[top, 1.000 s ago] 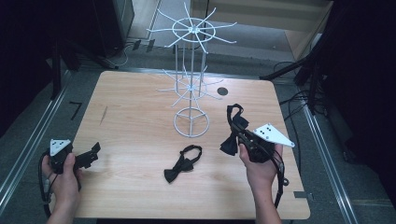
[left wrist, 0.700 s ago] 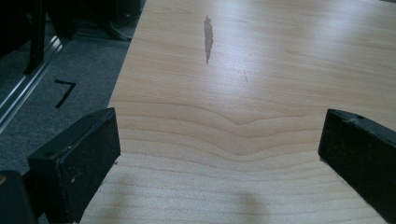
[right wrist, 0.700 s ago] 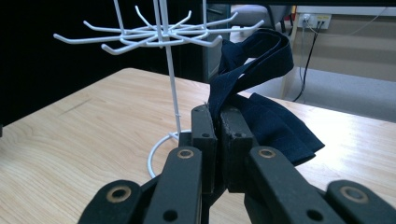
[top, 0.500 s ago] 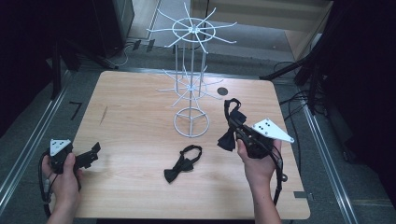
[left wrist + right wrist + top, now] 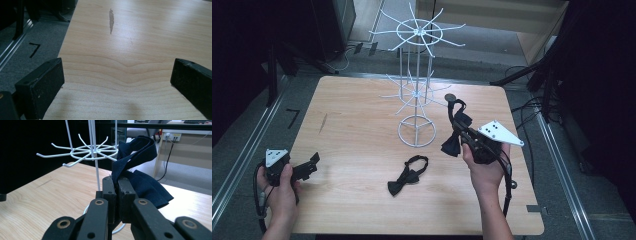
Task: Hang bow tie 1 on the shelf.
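Observation:
A white wire rack (image 5: pixel 417 95) with two tiers of spoke hooks stands on the wooden table (image 5: pixel 357 130). My right gripper (image 5: pixel 458 131) is shut on the strap of a dark bow tie (image 5: pixel 453 142), held above the table just right of the rack's base. In the right gripper view the jaws pinch the navy strap (image 5: pixel 132 152) with the bow (image 5: pixel 147 187) hanging behind them, and the lower hook tier (image 5: pixel 85 152) sits close ahead. A second black bow tie (image 5: pixel 408 176) lies flat on the table in front of the rack. My left gripper (image 5: pixel 314 161) rests at the table's left front, open, with bare wood between its jaws.
A small dark round disc (image 5: pixel 451 98) lies on the table behind the rack. Metal rails (image 5: pixel 242 165) run along the floor on the left, and cables (image 5: pixel 532 107) trail at the right. A dark streak (image 5: pixel 111 20) marks the wood ahead of the left gripper.
My right gripper has risen a little with the bow tie and drawn nearer the rack. The left gripper has stayed where it was.

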Motion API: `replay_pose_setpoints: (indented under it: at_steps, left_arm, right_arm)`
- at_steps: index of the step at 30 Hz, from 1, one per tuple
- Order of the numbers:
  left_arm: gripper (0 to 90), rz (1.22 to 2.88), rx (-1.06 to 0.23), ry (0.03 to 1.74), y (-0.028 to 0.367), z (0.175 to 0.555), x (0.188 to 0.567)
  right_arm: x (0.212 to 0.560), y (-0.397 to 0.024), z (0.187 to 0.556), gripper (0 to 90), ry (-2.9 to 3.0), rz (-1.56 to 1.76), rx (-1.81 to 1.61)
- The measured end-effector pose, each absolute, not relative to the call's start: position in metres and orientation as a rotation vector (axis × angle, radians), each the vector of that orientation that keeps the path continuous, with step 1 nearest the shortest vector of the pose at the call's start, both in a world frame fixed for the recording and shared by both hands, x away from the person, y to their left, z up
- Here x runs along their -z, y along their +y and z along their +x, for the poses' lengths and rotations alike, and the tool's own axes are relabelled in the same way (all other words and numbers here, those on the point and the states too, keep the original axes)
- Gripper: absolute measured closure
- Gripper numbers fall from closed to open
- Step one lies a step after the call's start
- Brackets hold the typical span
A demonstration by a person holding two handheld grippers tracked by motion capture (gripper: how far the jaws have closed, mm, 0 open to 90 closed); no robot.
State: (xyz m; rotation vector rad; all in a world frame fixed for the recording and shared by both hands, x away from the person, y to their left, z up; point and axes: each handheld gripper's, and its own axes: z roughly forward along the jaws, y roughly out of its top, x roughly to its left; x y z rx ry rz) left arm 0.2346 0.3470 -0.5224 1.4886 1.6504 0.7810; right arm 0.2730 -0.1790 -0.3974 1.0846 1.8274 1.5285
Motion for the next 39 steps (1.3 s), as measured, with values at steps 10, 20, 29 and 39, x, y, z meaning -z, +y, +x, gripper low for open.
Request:
replay_pose_setpoints:
  at_steps: [10, 20, 29, 39]
  left_arm:
    - [0.0, 1.488, -0.783, 1.650, 0.347, 0.235, 0.523]
    - [0.0, 1.488, -0.782, 1.651, 0.347, 0.235, 0.523]
    - [0.0, 1.488, -0.782, 1.652, 0.347, 0.235, 0.523]
    - [0.0, 1.489, -0.781, 1.652, 0.347, 0.235, 0.523]
  right_arm:
    - [0.397, -0.173, 0.280, 87.3, 1.838, 1.077, -1.529]
    - [0.396, -0.169, 0.287, 87.3, 1.851, 1.077, -1.533]
    - [0.397, -0.170, 0.296, 87.3, 1.848, 1.105, -1.546]
    - [0.404, -0.170, 0.305, 87.1, 1.840, 1.157, -1.558]
